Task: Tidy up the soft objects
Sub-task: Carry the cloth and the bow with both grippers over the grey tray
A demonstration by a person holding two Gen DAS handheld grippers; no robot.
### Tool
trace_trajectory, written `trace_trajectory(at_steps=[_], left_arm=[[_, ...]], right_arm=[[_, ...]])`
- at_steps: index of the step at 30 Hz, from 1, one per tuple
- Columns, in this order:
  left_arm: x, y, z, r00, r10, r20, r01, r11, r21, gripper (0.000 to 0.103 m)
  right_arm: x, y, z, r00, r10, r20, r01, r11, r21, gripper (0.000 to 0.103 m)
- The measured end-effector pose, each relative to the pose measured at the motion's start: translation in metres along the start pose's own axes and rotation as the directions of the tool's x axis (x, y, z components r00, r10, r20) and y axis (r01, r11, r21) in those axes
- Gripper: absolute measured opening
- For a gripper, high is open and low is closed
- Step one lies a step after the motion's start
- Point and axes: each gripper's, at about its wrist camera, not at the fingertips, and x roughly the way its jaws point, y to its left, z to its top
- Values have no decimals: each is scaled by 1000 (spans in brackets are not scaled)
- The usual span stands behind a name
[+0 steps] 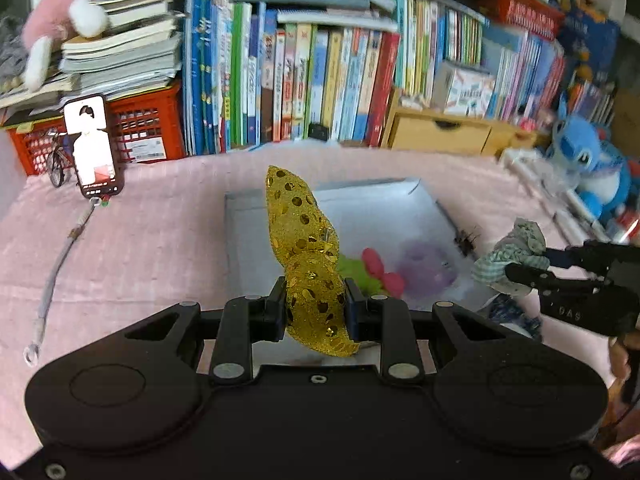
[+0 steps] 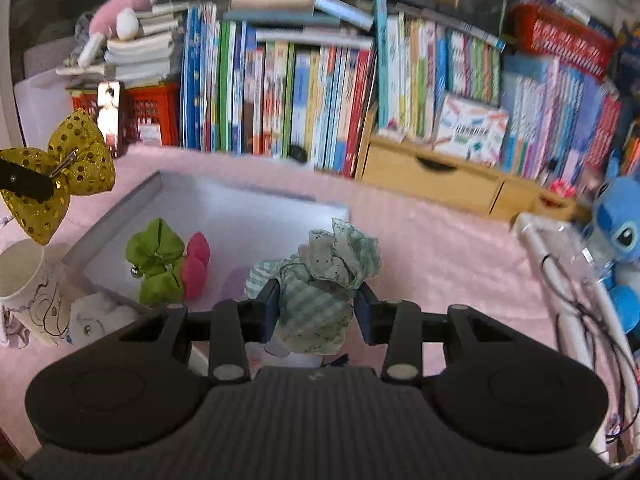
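Note:
My left gripper [image 1: 316,304] is shut on a gold sequin bow [image 1: 304,248], which it holds above the near edge of a shallow grey box [image 1: 256,216]. From the right wrist view the same gold sequin bow [image 2: 60,172] hangs at the far left over the box's corner. A pale green checked scrunchie [image 2: 320,280] is pinched between the jaws of my right gripper [image 2: 318,308], just right of the grey box [image 2: 240,208]. That checked scrunchie [image 1: 512,252] also shows at the right in the left wrist view. Inside the box lie a green bow [image 2: 156,260], a pink bow [image 2: 196,264] and a purple soft piece [image 1: 428,268].
A row of upright books [image 1: 320,80] and a wooden drawer unit [image 1: 440,132] close off the back. A phone [image 1: 94,144] leans on a red crate [image 1: 148,124]. A paper cup [image 2: 28,284] stands left of the box. A blue plush [image 2: 620,232] and white tubes [image 2: 560,280] sit right.

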Motion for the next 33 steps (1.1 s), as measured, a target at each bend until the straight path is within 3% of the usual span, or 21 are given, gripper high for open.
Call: trace_trajectory(at_steps=[5, 13, 23, 33], left_arm=[[35, 4, 16, 993, -8, -116, 5, 1000, -27, 26], [92, 13, 21, 964, 6, -267, -24, 998, -65, 26], [128, 23, 22, 945, 10, -328, -50, 993, -112, 26], [141, 20, 22, 938, -5, -346, -36, 993, -112, 26]], right_arm=[[29, -9, 8, 990, 79, -117, -70, 995, 74, 45], [56, 3, 14, 982, 80, -169, -76, 997, 30, 45], [75, 7, 29, 979, 106, -175, -99, 994, 50, 43], [92, 0, 32, 972, 142, -189, -118, 985, 129, 39]])
